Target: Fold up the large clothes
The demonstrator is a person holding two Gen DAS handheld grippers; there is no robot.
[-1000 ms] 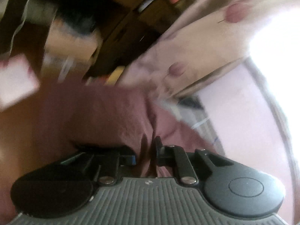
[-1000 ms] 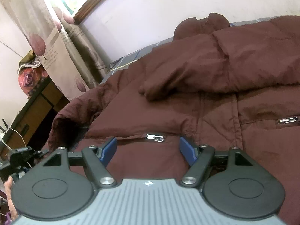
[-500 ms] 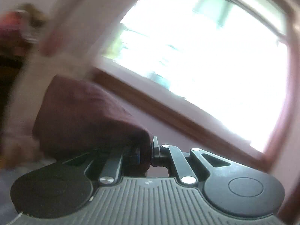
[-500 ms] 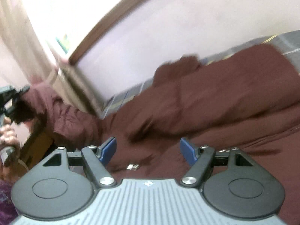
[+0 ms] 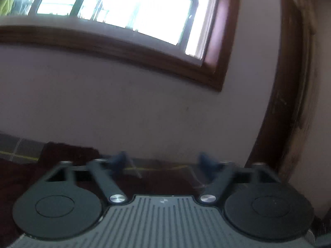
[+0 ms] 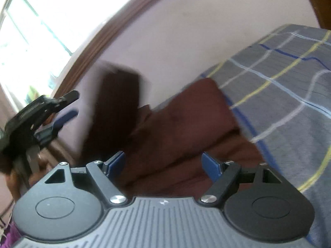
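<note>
Left gripper (image 5: 163,162) is spread wide with nothing between the fingers, tips blurred; I have it angled up at the wall (image 5: 144,103) and window (image 5: 115,6) because it isn't on cloth right now, with only a dark strip of the maroon jacket (image 6: 182,128) under its nose. From the right wrist view it sits off to my left, raised, and a blurred maroon flap (image 6: 118,103) hangs in the air beside it, not pinched as far as I can tell. The rest of the jacket lies bunched on the checked bedsheet (image 6: 289,86) near the wall. Right gripper (image 6: 163,163) hovers low over that bulk, also wide apart and empty, placed there, I reckon, to catch or flatten the flap when it lands.
</note>
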